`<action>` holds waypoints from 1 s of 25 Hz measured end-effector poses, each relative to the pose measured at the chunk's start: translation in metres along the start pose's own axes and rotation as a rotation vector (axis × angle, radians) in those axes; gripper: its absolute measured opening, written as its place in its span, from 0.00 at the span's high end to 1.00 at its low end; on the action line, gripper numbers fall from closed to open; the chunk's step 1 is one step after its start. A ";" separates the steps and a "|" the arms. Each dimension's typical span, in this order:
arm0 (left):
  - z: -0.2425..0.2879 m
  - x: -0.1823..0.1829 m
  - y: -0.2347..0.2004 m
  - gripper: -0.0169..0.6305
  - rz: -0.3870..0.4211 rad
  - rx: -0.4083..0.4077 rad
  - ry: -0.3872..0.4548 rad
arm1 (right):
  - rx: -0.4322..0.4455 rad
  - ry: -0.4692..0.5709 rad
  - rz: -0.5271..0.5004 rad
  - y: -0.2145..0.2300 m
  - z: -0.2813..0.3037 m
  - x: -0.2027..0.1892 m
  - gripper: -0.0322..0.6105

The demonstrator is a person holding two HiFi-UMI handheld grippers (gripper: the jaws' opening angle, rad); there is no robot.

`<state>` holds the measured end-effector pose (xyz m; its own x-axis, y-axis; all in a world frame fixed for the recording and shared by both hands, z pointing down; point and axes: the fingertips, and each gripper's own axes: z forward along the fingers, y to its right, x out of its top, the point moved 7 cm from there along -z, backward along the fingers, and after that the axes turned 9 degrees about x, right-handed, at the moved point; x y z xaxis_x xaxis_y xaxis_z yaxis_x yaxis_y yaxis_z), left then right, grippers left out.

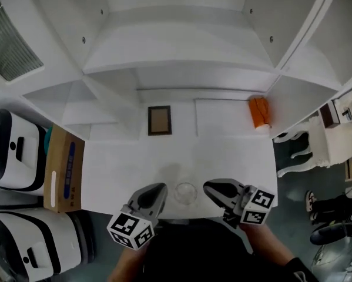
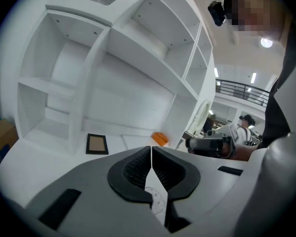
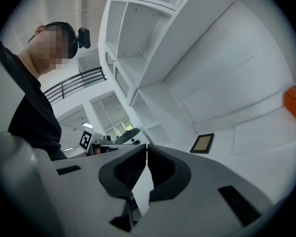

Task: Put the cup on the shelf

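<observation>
Glass, clear and see-through, is what the cup point(image 1: 185, 192) is made of, and it stands on the near edge of the white table point(image 1: 223, 151), between the two grippers and just beside each one. The left gripper point(image 1: 158, 188) has its jaws pressed together with nothing in them, and the right gripper point(image 1: 210, 187) is closed tight and holds nothing too. Far across the table, under the white shelf point(image 1: 176, 63), lie a small brown frame point(image 1: 159, 120) and, to its right, an orange thing point(image 1: 259, 111).
</observation>
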<state>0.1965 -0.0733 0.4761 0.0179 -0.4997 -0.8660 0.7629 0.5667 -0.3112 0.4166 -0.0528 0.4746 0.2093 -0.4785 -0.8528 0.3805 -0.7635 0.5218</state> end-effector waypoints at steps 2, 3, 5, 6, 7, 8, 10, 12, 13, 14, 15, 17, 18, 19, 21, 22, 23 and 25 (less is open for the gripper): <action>-0.001 -0.010 0.007 0.95 -0.021 0.045 -0.001 | 0.055 -0.036 0.015 0.001 -0.003 -0.007 0.92; -0.003 -0.014 0.009 0.95 -0.030 0.066 0.000 | 0.084 -0.053 0.019 0.001 -0.004 -0.010 0.92; -0.008 -0.022 0.016 0.94 -0.050 0.098 0.008 | 0.135 -0.087 0.023 -0.002 -0.004 -0.017 0.92; -0.011 -0.025 0.019 0.95 -0.059 0.109 0.012 | 0.155 -0.100 0.025 -0.003 -0.004 -0.020 0.92; -0.014 -0.028 0.023 0.95 -0.066 0.115 0.016 | 0.169 -0.109 0.027 -0.004 -0.004 -0.023 0.92; -0.018 -0.032 0.027 0.95 -0.070 0.116 0.018 | 0.178 -0.114 0.031 -0.005 -0.004 -0.025 0.92; -0.027 -0.038 0.032 0.95 -0.072 0.111 0.017 | 0.187 -0.112 0.043 -0.007 -0.003 -0.029 0.92; -0.037 -0.046 0.033 0.95 -0.073 0.104 0.014 | 0.182 -0.099 0.063 -0.008 -0.001 -0.035 0.92; -0.042 -0.049 0.032 0.95 -0.073 0.101 0.008 | 0.173 -0.085 0.078 -0.008 0.000 -0.038 0.92; -0.046 -0.053 0.031 0.95 -0.068 0.098 0.002 | 0.164 -0.066 0.093 -0.009 0.002 -0.040 0.92; -0.050 -0.055 0.029 0.95 -0.059 0.095 -0.003 | 0.157 -0.048 0.103 -0.010 0.003 -0.042 0.92; -0.054 -0.060 0.026 0.95 -0.044 0.087 -0.010 | 0.144 -0.037 0.109 -0.013 0.005 -0.048 0.92; -0.055 -0.063 0.025 0.95 -0.044 0.082 -0.011 | 0.135 -0.043 0.110 -0.013 0.005 -0.053 0.92; -0.055 -0.066 0.024 0.95 -0.049 0.076 -0.013 | 0.121 -0.049 0.113 -0.012 0.004 -0.059 0.92; -0.054 -0.072 0.022 0.95 -0.069 0.060 -0.021 | 0.088 -0.057 0.121 -0.010 0.004 -0.071 0.92; -0.053 -0.074 0.023 0.95 -0.080 0.048 -0.027 | 0.073 -0.060 0.121 -0.011 0.002 -0.076 0.92; -0.053 -0.077 0.025 0.95 -0.085 0.036 -0.032 | 0.062 -0.062 0.118 -0.013 0.000 -0.082 0.92; -0.050 -0.081 0.028 0.95 -0.074 0.024 -0.045 | 0.051 -0.064 0.112 -0.016 -0.005 -0.094 0.92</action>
<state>0.1839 0.0152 0.5180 -0.0104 -0.5687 -0.8225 0.7783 0.5118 -0.3637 0.3950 0.0061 0.5461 0.1897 -0.5876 -0.7866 0.3116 -0.7237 0.6157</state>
